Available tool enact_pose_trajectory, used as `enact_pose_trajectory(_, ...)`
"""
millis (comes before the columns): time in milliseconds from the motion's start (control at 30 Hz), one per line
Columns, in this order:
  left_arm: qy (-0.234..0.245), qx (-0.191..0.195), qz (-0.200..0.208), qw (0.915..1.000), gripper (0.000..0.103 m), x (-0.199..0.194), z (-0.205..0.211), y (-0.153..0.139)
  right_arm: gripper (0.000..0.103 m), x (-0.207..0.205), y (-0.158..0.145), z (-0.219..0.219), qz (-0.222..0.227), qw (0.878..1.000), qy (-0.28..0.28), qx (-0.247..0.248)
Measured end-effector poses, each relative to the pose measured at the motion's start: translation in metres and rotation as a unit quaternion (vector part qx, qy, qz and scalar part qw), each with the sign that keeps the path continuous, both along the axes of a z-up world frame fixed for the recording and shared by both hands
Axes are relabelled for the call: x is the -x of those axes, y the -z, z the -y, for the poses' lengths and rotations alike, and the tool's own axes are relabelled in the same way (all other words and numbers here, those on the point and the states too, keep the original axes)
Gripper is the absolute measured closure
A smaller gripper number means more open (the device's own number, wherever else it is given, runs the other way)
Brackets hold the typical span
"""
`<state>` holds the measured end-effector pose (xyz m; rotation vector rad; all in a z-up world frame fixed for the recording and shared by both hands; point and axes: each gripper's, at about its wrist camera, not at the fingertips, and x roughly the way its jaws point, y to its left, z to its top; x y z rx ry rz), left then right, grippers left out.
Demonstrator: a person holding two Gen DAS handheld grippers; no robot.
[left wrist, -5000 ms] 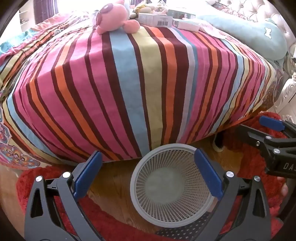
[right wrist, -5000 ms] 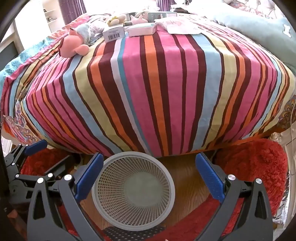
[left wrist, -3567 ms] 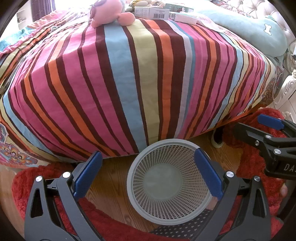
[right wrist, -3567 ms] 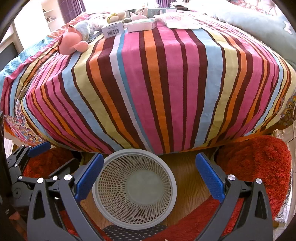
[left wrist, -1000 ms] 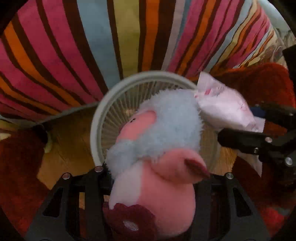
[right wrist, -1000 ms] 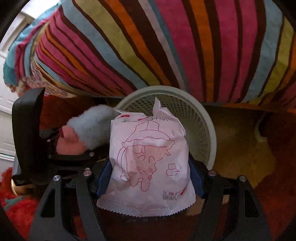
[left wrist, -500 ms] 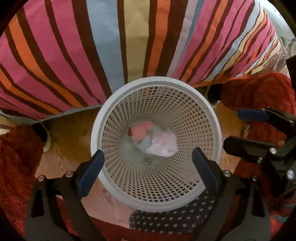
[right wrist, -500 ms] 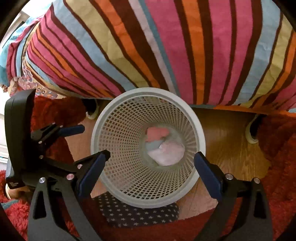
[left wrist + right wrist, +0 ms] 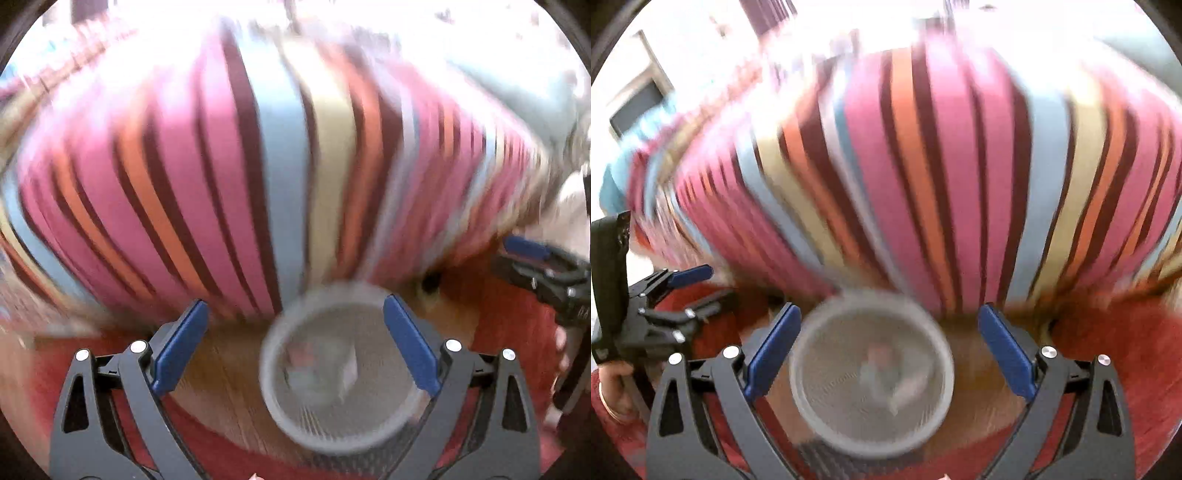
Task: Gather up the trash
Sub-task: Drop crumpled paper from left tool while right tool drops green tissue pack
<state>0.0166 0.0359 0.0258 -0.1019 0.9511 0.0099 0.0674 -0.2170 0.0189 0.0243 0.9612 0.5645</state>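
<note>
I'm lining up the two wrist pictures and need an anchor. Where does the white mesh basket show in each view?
Left wrist: the basket sits low, right of centre, nearer the right pad.
Right wrist: the basket sits low, just left of centre, nearer the left pad.
Shared landmark: the striped bedspread above it.

Plastic mesh basket (image 9: 280, 417) on smooth wood floor (image 9: 225, 373) beside shaggy red rug (image 9: 1115, 332).

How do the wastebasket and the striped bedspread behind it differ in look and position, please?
The wastebasket is a plain pale mesh tub; the striped bedspread is bright, with pink, orange, blue and maroon bands. The wastebasket stands low on the wooden floor; the bedspread hangs higher, draping down behind it. The wastebasket holds blurred items; the bedspread's visible face is bare. Both are motion-blurred.
</note>
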Motion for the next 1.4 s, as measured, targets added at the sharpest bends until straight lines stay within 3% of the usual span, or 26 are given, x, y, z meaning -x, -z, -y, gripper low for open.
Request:
enact_pose_trajectory(133,-0.065,-0.034,0.116,0.9905,0.01,-0.057,-0.038,-0.076,0.011,-0.034,-0.059,-0.014,0.124,0.992,0.02,0.003)
enact_pose_trajectory(233,-0.119,-0.035,0.143,0.982,0.01,-0.113,-0.062,-0.102,0.011,-0.068,-0.072,-0.032,0.174,0.983,0.044,0.031)
enact_pose_trajectory(300,-0.137,-0.04,0.14,0.9799,0.01,-0.146,-0.068,-0.106,0.011,-0.091,-0.072,-0.042,0.185,0.98,0.06,0.052)
enact_pose_trajectory(467,-0.145,-0.054,0.111,0.9817,0.01,-0.198,-0.079,-0.095,0.011,-0.125,-0.062,-0.058,0.16,0.984,0.067,0.038)
enact_pose_trajectory(567,-0.148,-0.047,0.098,0.9831,0.01,-0.22,-0.085,-0.088,0.011,-0.133,-0.06,-0.073,0.166,0.982,0.066,0.062)
enact_pose_trajectory(767,-0.159,-0.022,0.088,0.9831,0.01,-0.244,-0.09,-0.079,0.011,-0.154,-0.052,-0.087,0.155,0.982,0.075,0.081)
enact_pose_trajectory(1033,-0.164,-0.026,0.071,0.9836,0.01,-0.272,-0.092,-0.066,0.013,-0.172,-0.045,-0.085,0.154,0.98,0.086,0.087)
enact_pose_trajectory(1067,-0.161,-0.029,0.073,0.9839,0.01,-0.274,-0.093,-0.065,0.014,-0.173,-0.045,-0.084,0.153,0.981,0.082,0.087)
enact_pose_trajectory(1100,-0.156,-0.025,0.073,0.9847,0.012,-0.274,-0.095,-0.061,0.024,-0.175,-0.045,-0.083,0.151,0.982,0.077,0.085)
enact_pose_trajectory(1133,-0.152,-0.015,0.073,0.9856,0.031,-0.273,-0.097,-0.059,0.043,-0.174,-0.045,-0.081,0.15,0.983,0.069,0.078)
enact_pose_trajectory(1167,-0.142,0.01,0.074,0.9871,0.04,-0.271,-0.101,-0.056,0.052,-0.173,-0.046,-0.079,0.15,0.984,0.065,0.074)
enact_pose_trajectory(1200,-0.139,0.028,0.073,0.9871,0.04,-0.267,-0.104,-0.054,0.053,-0.172,-0.047,-0.078,0.153,0.983,0.065,0.075)
enact_pose_trajectory(1400,-0.136,0.018,0.098,0.9857,0.041,-0.236,-0.105,-0.064,0.053,-0.164,-0.049,-0.057,0.144,0.987,0.062,0.037)
